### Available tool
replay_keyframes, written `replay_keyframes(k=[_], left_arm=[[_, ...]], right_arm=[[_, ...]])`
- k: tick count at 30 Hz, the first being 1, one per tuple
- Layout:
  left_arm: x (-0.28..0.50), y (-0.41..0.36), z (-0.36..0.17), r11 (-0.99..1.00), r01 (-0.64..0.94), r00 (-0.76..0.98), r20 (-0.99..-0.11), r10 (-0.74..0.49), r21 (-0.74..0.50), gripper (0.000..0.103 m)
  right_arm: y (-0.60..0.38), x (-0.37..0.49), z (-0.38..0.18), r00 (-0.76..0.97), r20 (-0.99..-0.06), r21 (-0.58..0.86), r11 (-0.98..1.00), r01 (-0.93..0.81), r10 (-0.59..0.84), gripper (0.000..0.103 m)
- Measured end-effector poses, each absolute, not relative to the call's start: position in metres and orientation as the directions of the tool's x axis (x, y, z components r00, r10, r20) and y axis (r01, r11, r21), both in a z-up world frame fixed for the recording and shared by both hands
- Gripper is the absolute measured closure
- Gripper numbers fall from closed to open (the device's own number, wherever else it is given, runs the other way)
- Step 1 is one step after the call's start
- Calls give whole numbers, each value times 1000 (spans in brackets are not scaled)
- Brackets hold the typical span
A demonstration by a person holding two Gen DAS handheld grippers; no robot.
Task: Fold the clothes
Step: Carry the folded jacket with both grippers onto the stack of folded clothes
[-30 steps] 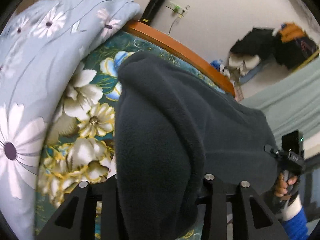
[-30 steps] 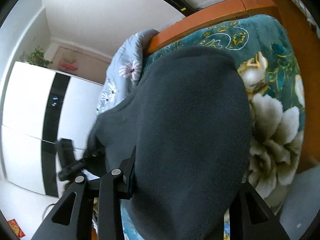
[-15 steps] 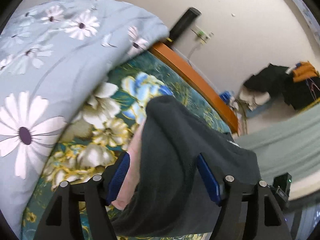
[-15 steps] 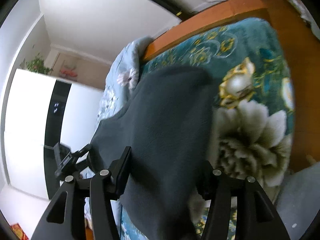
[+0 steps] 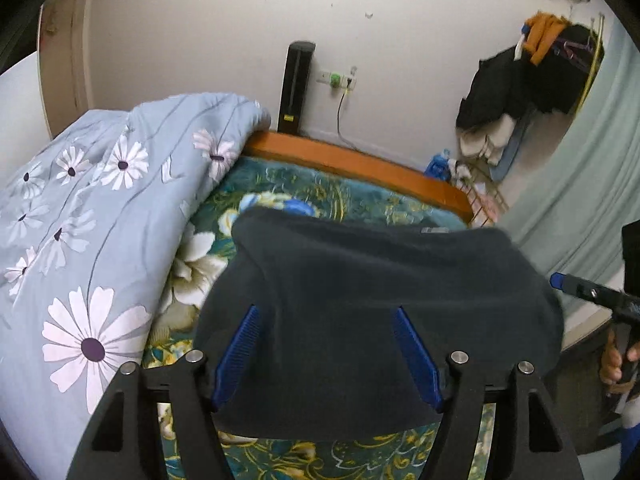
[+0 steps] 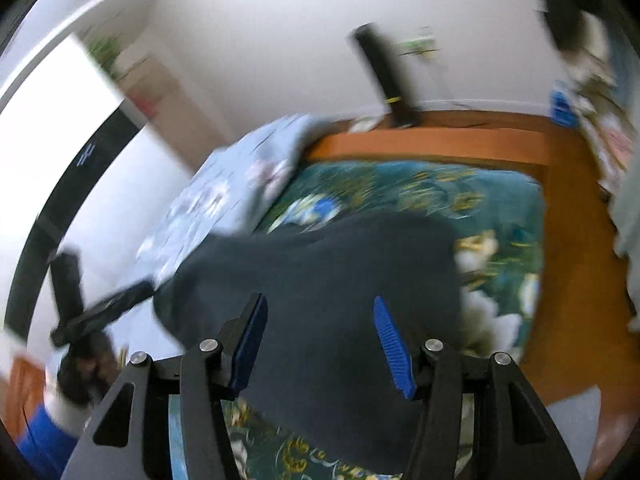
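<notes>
Lying folded on the floral bed blanket [image 5: 280, 184], the dark fleece garment [image 5: 380, 304] rests free beneath the left gripper [image 5: 326, 354] and right gripper [image 6: 318, 346], both with jaws parted and holding nothing.

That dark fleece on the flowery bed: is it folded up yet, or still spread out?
Folded, it appears. The dark fleece lies as a compact, rounded bundle on the floral blanket, no sleeves trailing. Both grippers have just been opening, with nothing pinched.

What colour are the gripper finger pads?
Blue, ribbed pads on black fingers; clearest in the left wrist view.
</notes>
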State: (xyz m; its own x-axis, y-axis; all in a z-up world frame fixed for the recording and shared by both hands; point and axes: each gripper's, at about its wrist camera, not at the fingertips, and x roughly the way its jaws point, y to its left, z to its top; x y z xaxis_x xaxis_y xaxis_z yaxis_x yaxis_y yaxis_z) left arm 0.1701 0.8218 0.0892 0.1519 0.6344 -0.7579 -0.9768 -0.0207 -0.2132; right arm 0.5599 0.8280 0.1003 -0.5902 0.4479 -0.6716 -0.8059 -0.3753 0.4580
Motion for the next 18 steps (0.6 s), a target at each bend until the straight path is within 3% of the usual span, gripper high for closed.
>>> replay_keyframes(k=[5, 8, 16, 18], left_arm=[[161, 849, 42, -83, -978, 118, -830, 545, -193, 30], [163, 857, 34, -108, -978, 95, -842, 532, -179, 30], [180, 815, 70, -125, -963, 115, -781, 613, -239, 29], [185, 795, 72, -129, -955, 128, -760, 638, -269, 23]], right_arm=[[839, 542, 61, -541, -730, 412, -362, -836, 418, 46], [850, 552, 43, -554, -729, 477, -283, -832, 401, 46], [811, 554, 81, -568, -687, 460, -334, -823, 453, 46], [792, 554, 85, -579, -672, 452, -363, -815, 462, 46]])
